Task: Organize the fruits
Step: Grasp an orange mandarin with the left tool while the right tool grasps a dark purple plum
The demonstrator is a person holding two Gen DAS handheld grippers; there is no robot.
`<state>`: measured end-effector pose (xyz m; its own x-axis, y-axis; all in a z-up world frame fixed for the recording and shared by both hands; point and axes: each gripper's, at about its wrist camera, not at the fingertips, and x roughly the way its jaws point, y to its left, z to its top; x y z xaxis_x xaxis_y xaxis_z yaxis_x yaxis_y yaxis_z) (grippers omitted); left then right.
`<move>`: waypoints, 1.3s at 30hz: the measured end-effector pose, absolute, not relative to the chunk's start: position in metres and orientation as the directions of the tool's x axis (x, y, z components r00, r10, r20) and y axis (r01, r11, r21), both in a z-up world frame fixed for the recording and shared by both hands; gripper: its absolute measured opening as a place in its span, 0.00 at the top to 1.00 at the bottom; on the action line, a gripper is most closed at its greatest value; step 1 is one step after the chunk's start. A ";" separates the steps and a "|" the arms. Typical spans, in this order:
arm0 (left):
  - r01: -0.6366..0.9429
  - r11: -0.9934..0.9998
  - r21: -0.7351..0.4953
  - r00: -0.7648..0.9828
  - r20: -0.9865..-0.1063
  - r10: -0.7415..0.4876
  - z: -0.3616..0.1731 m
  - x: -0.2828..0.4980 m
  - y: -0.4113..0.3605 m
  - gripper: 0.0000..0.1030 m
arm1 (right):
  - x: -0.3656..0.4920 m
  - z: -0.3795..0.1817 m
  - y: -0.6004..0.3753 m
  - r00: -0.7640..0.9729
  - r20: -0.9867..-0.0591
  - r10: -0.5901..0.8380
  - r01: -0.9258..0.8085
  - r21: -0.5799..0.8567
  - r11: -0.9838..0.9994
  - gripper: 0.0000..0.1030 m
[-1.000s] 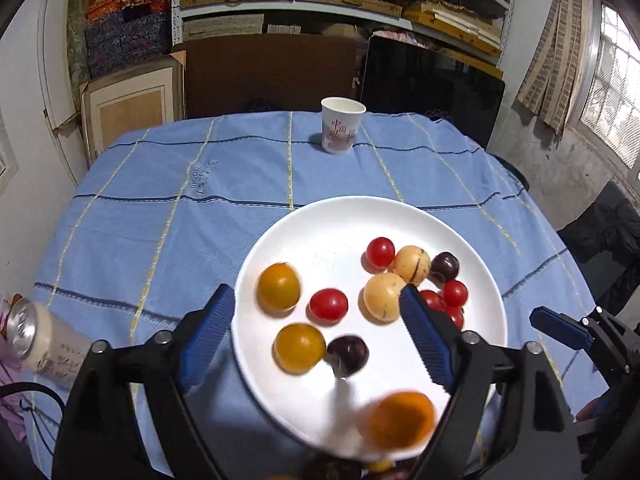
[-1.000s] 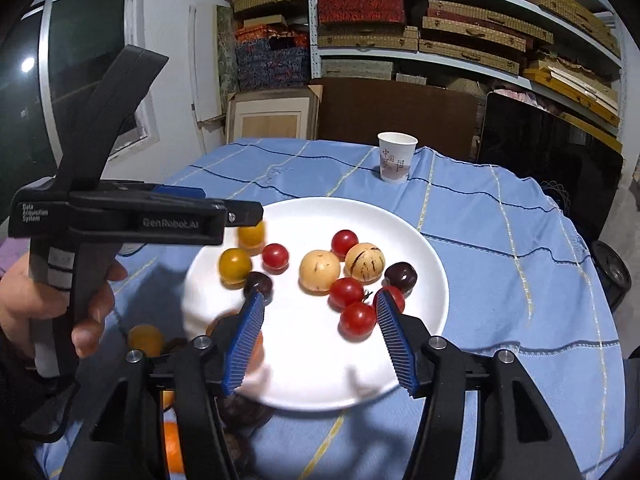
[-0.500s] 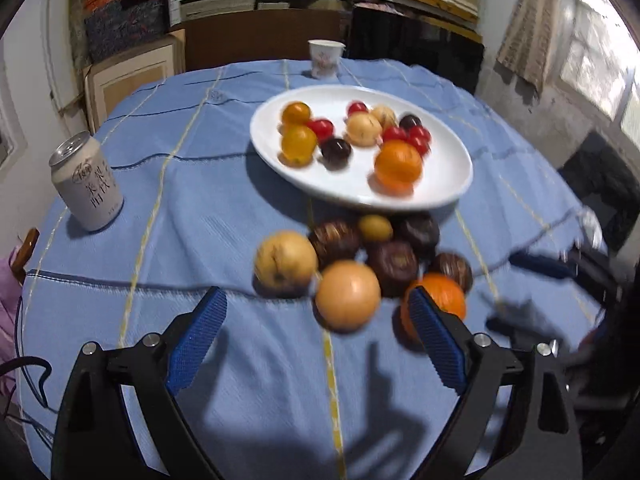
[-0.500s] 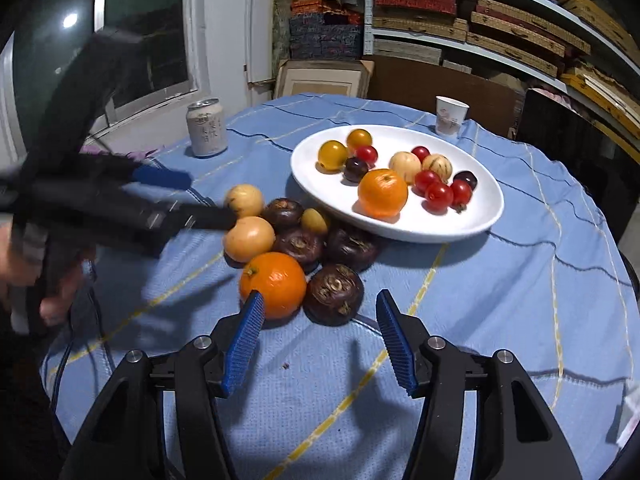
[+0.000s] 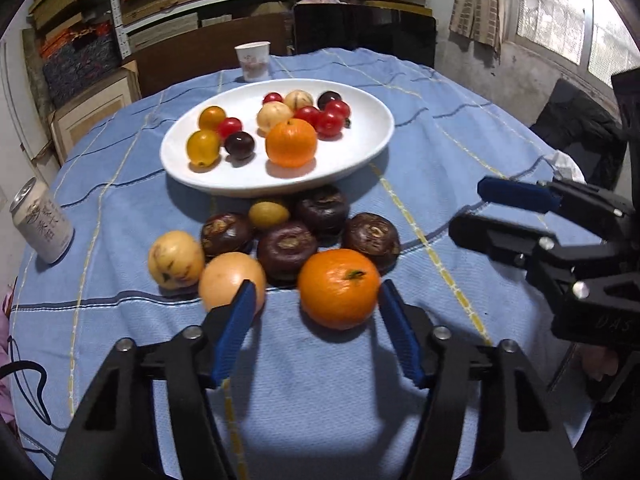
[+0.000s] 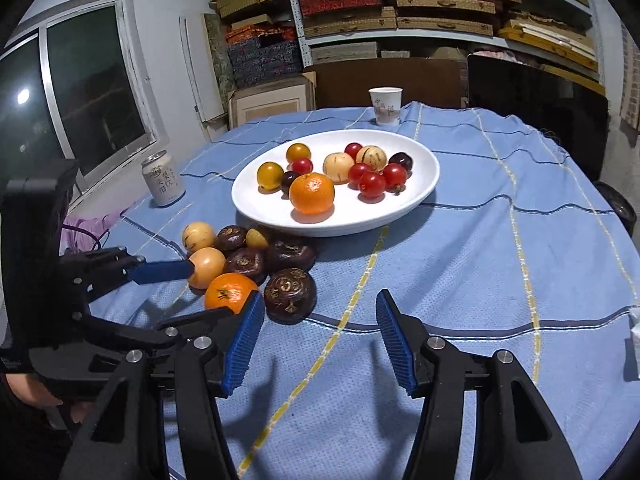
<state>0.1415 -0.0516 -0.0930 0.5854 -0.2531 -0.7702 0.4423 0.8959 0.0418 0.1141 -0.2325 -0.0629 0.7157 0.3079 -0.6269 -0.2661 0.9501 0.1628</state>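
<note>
A white plate holds an orange among several small red, yellow and dark fruits. In front of it a loose pile lies on the blue cloth: dark brown fruits, yellow ones and a second orange. My left gripper straddles that orange with its jaws closing. The right pad is at its side and the left pad is still apart. My right gripper stands open, with a dark brown fruit just ahead of its left finger.
A drink can stands at the table's left edge. A paper cup is behind the plate. Shelves of boxes fill the back wall. A person's hand holds the left gripper's handle.
Both grippers pulled back from over the plate and came down to the loose pile. An orange now lies on the plate. The left jaws have narrowed around the loose orange.
</note>
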 end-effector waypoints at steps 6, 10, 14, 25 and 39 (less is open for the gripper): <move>0.463 0.886 0.033 0.537 -0.805 -0.251 -0.109 0.153 -0.066 0.46 | 0.110 -0.063 -0.241 0.720 -0.628 0.294 -0.250 0.160 0.955 0.44; 0.449 0.893 -0.029 0.511 -0.811 -0.284 -0.111 0.159 -0.057 0.56 | 0.111 -0.063 -0.240 0.717 -0.628 0.302 -0.258 0.163 0.952 0.44; 0.436 0.899 -0.041 0.579 -0.752 -0.315 -0.096 0.149 -0.047 0.57 | 0.115 -0.067 -0.238 0.696 -0.647 0.312 -0.266 0.171 0.949 0.44; 0.265 0.950 -0.168 0.688 -0.657 -0.308 -0.079 0.158 0.009 0.57 | 0.140 -0.072 -0.192 0.613 -0.732 0.296 -0.361 0.074 0.930 0.44; 0.272 0.941 -0.201 0.682 -0.650 -0.336 -0.080 0.154 0.015 0.57 | 0.166 -0.097 -0.159 0.559 -0.804 0.203 -0.340 0.001 0.940 0.59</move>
